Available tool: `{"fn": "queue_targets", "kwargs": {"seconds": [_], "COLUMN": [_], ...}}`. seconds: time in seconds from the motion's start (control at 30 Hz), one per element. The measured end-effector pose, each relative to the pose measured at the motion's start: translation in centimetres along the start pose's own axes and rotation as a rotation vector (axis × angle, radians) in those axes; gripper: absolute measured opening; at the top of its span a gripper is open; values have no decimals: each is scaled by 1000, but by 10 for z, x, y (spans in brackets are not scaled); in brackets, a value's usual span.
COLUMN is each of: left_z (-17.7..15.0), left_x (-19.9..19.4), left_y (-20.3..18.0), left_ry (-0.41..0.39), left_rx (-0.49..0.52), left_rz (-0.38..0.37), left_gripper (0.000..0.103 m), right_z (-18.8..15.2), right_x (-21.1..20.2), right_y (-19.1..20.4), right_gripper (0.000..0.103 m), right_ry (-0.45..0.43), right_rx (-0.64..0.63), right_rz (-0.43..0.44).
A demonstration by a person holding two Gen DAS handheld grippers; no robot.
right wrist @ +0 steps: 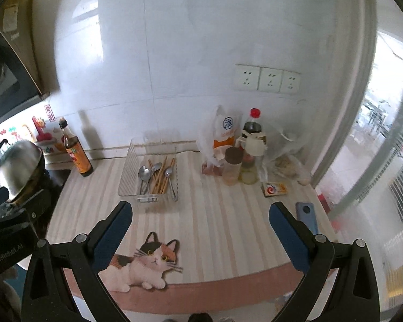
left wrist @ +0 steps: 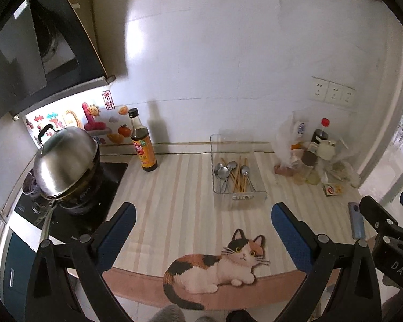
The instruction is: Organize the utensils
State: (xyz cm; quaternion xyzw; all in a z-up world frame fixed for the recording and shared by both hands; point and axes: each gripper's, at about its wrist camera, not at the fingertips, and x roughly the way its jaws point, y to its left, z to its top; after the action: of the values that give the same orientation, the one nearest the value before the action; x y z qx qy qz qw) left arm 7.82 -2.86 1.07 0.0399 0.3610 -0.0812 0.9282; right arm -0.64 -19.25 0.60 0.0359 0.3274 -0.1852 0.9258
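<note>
Both tools, left tool [left wrist: 202, 230] and right tool [right wrist: 200, 228], spread apart, empty, short of clear tray [left wrist: 260, 179]. Spoons [left wrist: 223, 173] and chopsticks [left wrist: 239, 177] mixed inside; sorting apparently unstarted.

The cat mat [left wrist: 215, 271] loses its tail behind the left tongs [right wrist: 200, 228] (right-wrist view).

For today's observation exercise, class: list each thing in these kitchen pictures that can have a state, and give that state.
Left gripper: open, empty.
Right gripper: open, empty.
Clear tray: upright, holding spoons and chopsticks.
Spoons: lying in the tray.
Chopsticks: lying in the tray.
Dark sauce bottle: upright, capped.
Pot lid: on the pot, tilted.
Red-capped bottle: upright, capped.
Phone: lying flat.
</note>
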Motion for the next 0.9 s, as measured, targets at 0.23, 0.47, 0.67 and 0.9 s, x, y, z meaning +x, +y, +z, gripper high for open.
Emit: {"fn": "queue_targets", "kwargs": {"seconds": [0.23,0.47,0.67,0.9], "left_z": [-10,-5,2,7], "left_x": [-27,-25,-21,-17], "left_y": [-2,-9,-13,-14], "left_ry": [8,37,60,57], "left_rx": [-14,-32,-45,-55], "left_rz": [32,61,60,73], "left_gripper": [103,103,103,103], "right_z": [-16,-8,4,13], "right_x": [-49,-58,-45,-31], "right_y": [-3,-9,-11,-15], "right_gripper": [103,103,103,103], "right_ry": [-31,-14,23,29], "right_rx": [11,5,-23,-36], "right_rz": [-20,-24,8,3]}}
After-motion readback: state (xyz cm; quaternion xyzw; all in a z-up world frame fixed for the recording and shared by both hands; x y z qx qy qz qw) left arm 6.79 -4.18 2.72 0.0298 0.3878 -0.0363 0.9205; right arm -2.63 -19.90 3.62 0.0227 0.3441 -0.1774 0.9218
